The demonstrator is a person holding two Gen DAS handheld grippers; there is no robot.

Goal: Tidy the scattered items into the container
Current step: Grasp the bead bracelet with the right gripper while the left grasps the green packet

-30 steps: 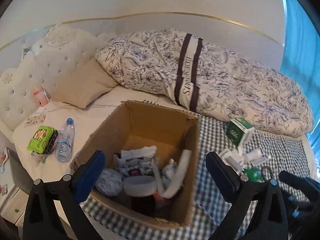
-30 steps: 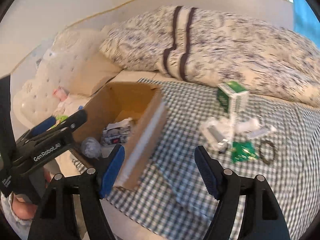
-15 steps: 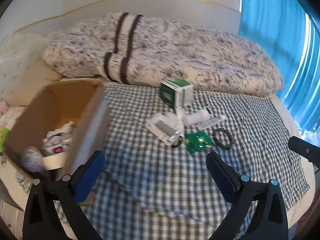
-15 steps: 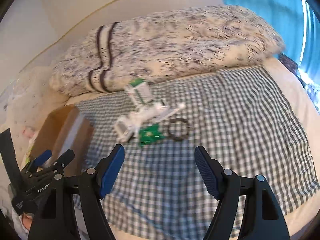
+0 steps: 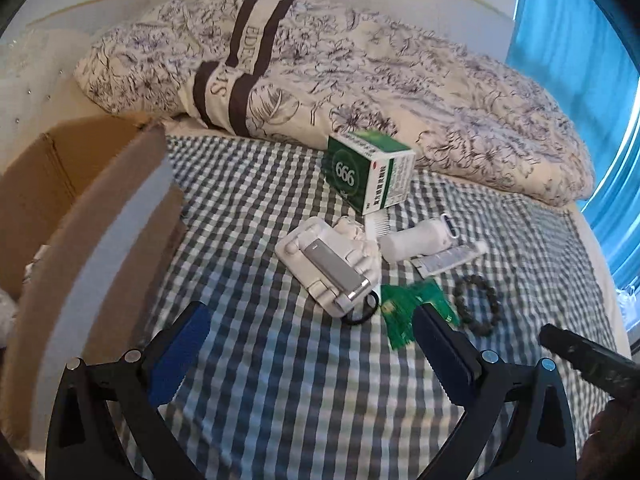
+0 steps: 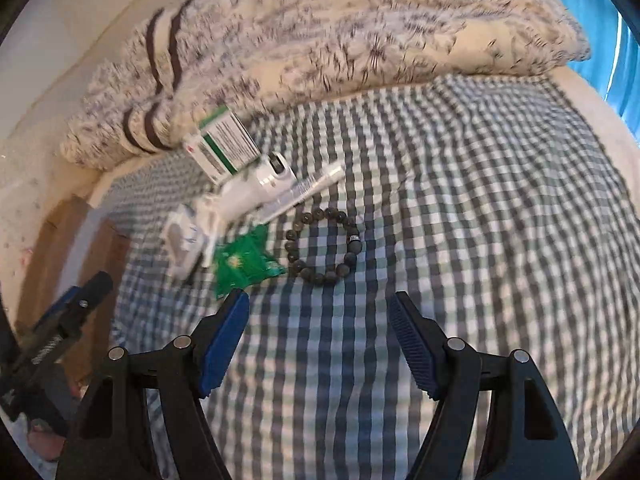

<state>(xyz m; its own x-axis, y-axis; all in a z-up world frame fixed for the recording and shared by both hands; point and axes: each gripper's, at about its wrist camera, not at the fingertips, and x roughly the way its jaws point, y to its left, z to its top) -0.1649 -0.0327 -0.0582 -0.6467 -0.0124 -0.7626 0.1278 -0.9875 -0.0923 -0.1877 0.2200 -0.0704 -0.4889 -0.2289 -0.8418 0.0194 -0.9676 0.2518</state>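
Both sets of my fingers released, empty, above the checked bedcover (image 6: 460, 184).

My left gripper (image 5: 308, 344) hovers low in frame before the white holder (image 5: 328, 264) and green packet (image 5: 404, 312); my right gripper (image 6: 320, 340) sits just below the bead bracelet (image 6: 324, 240) — not touching. The green-white box (image 5: 368, 172) stands at centre, against the floral duvet (image 5: 400, 80); the cardboard box (image 5: 60, 216) — the container — is at left.

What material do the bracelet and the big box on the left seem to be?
Bracelet: round dark beads, matte, probably stone or wood, with one small metallic bead. Big box: brown corrugated cardboard, dull, with a fold crease in its wall.
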